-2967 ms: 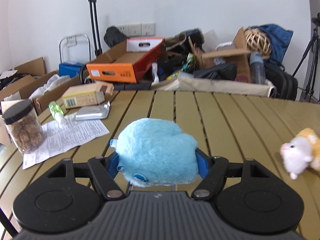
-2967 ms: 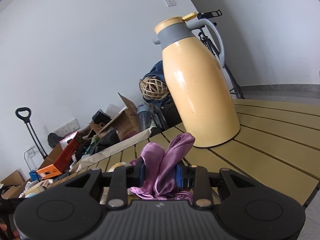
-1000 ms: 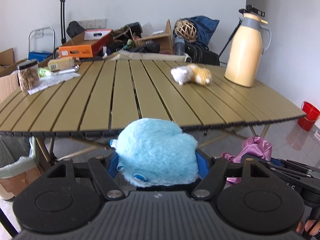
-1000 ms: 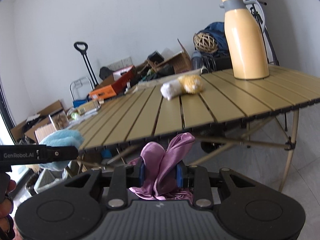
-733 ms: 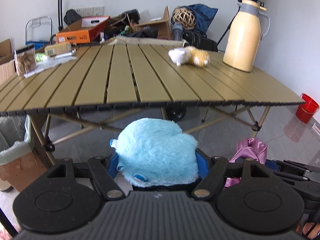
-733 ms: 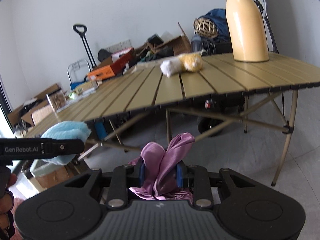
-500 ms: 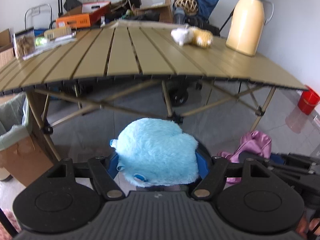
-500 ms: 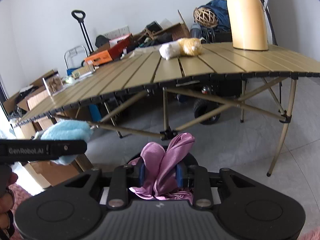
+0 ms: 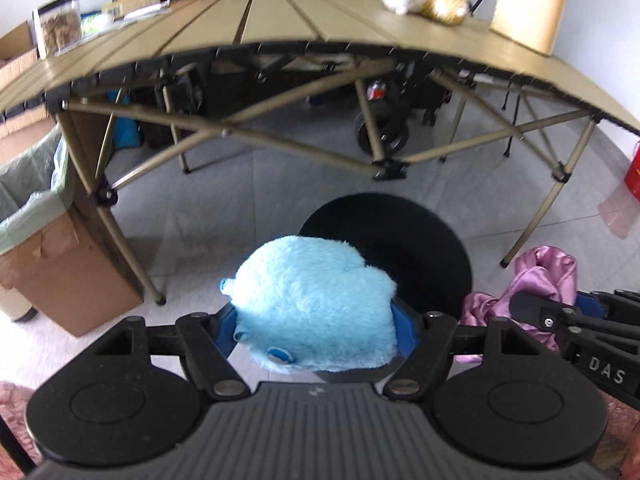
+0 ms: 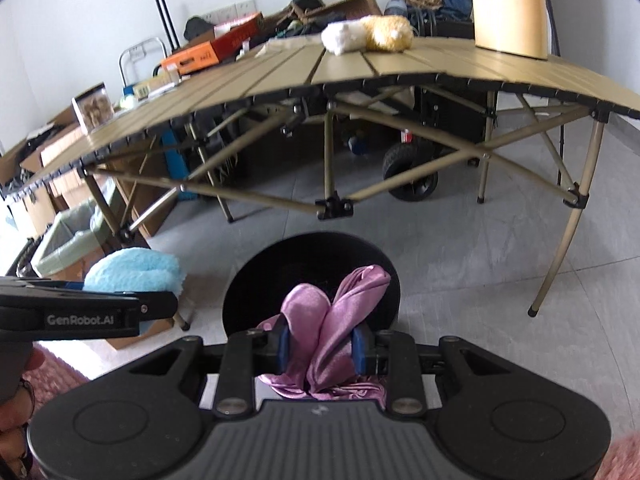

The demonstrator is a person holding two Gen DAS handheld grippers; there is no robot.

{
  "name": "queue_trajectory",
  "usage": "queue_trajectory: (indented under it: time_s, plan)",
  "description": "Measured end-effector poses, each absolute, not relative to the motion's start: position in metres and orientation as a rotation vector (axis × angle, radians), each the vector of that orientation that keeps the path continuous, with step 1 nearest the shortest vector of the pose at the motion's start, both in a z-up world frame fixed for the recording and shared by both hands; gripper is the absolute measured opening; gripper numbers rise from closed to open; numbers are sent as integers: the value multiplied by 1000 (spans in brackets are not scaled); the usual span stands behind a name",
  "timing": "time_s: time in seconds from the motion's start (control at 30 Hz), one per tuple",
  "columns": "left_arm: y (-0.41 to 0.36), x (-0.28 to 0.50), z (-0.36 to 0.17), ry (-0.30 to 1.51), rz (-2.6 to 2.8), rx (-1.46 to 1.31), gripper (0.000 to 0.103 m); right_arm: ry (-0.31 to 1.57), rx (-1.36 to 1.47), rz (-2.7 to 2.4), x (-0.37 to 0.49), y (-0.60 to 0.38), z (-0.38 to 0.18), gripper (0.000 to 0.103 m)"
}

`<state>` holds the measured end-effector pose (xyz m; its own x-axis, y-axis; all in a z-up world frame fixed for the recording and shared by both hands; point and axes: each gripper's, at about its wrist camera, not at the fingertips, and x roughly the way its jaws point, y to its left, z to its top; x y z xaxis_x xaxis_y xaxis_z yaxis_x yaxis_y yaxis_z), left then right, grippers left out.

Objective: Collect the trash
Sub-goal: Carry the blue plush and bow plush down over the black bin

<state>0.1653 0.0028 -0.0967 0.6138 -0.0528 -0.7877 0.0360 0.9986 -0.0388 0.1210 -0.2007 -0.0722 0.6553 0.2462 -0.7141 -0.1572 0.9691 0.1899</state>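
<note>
Left gripper (image 10: 132,312) arm reads "GenRobot.AI", clamps blue plush (image 9: 316,312). Right gripper (image 10: 320,346) reads "DAS", pinches purple cloth (image 10: 336,324). Both lower than before, above black bin (image 9: 416,240).

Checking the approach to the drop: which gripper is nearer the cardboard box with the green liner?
Left. The left gripper with its blue plush is beside the box; the right gripper is farther off, above the black bin.

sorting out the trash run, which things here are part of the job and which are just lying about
Part of the job:
- blue fluffy item, held in the left gripper
- purple satin cloth, held in the right gripper
- round black bin below both

Lying about:
- plush toy on the table
- yellow jug
- snack jar
- lined cardboard box
</note>
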Motion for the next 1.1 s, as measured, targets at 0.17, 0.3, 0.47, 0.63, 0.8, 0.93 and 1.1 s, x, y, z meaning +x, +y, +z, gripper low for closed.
queue_trajectory:
  time_s: [0.17,0.3,0.47,0.63,0.8,0.93,1.1]
  plan:
    - [10,175,-113,979,-17,-36,73,872,110,232,127,-196,-85,28]
    - [16,181,-124,1017,7,-46,73,888,107,242,130,-193,-91,28]
    - [19,186,-134,1057,23,-47,73,899,108,262,133,-191,-96,28]
    - [15,187,-138,1074,42,-24,73,931,125,277,139,-188,-100,28]
    - [16,190,-139,1080,51,-31,73,923,123,287,145,-184,-98,28]
    - [18,194,-140,1094,80,-36,73,896,102,288,153,-178,-93,28]
    - [28,199,-138,1083,133,-44,73,881,82,291,168,-171,-89,28]
